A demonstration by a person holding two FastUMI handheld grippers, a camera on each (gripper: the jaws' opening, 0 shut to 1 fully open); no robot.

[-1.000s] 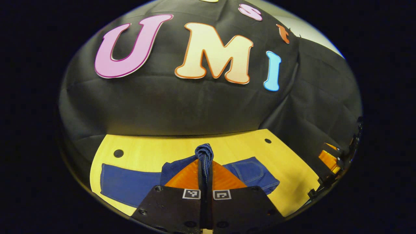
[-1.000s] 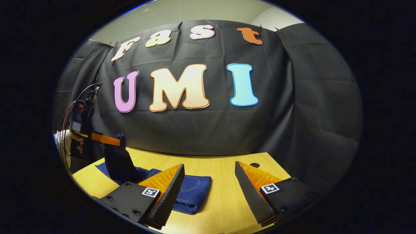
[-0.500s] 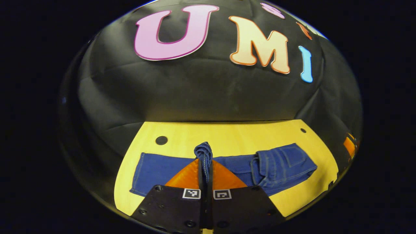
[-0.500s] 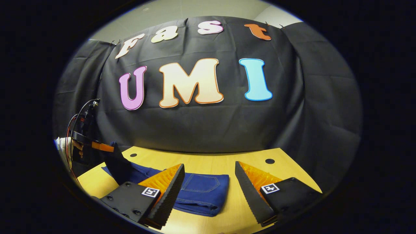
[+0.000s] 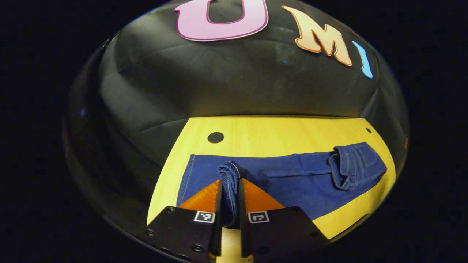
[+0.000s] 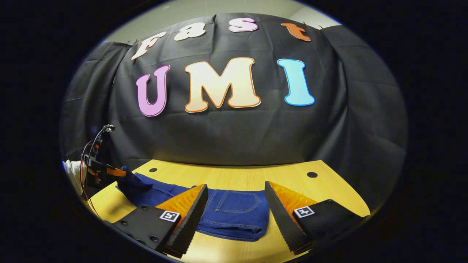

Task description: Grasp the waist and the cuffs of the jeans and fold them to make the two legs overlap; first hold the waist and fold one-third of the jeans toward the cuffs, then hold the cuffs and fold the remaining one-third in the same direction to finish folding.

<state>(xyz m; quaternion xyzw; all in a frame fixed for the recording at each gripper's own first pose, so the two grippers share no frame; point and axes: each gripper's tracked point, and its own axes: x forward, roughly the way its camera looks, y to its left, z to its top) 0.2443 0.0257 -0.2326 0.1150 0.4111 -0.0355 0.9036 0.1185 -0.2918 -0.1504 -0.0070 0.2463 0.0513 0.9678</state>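
My left hand-held gripper [image 5: 229, 190] is clamped on a bunched cuff [image 5: 229, 171] of the jeans [image 5: 292, 179], held just above the table [image 5: 274, 135]. My right hand-held gripper [image 6: 236, 215] hangs with its jaws spread wide, gripping nothing, over the folded waist end [image 6: 237, 212]. The jeans lie stretched along the table, waist part folded over the legs, back pocket [image 6: 237, 201] facing up

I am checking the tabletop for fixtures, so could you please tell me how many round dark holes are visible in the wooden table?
2. One hole sits near the table's far left corner, the other hole near its far right corner; the jeans may hide more.
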